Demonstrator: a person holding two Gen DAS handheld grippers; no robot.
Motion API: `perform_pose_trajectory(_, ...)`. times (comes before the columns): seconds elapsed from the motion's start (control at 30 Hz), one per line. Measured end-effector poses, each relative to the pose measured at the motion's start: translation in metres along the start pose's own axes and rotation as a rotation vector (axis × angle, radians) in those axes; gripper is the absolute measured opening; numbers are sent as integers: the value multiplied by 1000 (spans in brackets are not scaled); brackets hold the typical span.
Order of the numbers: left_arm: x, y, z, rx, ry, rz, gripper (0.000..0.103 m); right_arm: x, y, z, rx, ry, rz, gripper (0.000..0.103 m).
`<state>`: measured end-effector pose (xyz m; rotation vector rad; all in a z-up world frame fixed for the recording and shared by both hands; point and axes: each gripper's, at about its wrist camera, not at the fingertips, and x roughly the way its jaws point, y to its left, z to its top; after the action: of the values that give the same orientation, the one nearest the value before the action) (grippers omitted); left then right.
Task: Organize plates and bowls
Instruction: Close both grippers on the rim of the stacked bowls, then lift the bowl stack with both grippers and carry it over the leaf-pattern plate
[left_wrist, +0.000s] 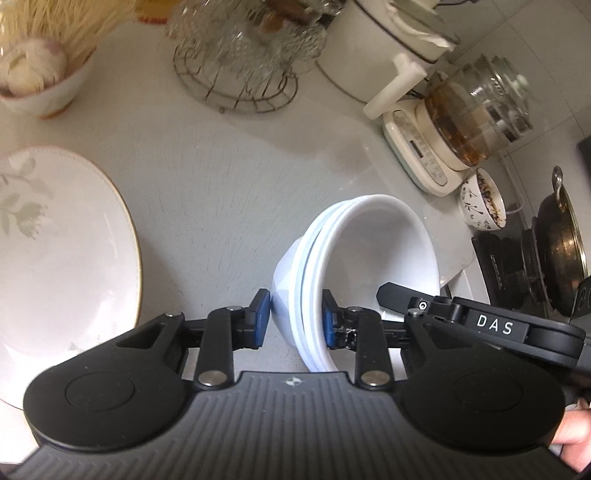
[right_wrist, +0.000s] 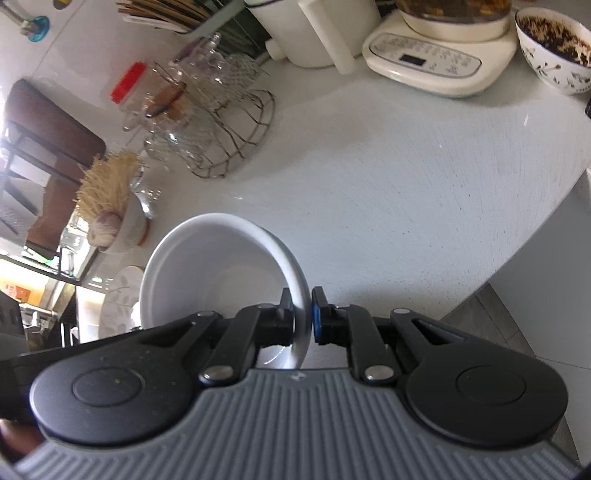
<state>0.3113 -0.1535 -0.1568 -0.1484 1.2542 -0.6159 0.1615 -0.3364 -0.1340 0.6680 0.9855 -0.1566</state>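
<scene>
Both grippers carry the stacked white bowls: left gripper clamps the stack's wall, right gripper pinches the rim. Next: set it on the table near the floral plate.

Desk: pale grey speckled desk is carrying everything.
Left: wide white floral plate is lying flat.
Back: round wire rack and cream kettle base are standing.

L gripper fingers clamped w/ a gap, R gripper fingers pinched nearly shut, both angled down
</scene>
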Motion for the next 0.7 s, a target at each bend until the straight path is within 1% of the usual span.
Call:
perform_pose_trajectory(0.2,-21,-10,2,39,-29,24,33,-10,9,1,0,-12,15,12)
perform_pose_trajectory(0.47,-46,-7,3,32,-52,-6,33,-29,26,3,-25,-42,19,13)
perform_pose_trajectory(0.7,-71,0,3,23,-92,-8,33,-38,46,1,-70,-66,34,13)
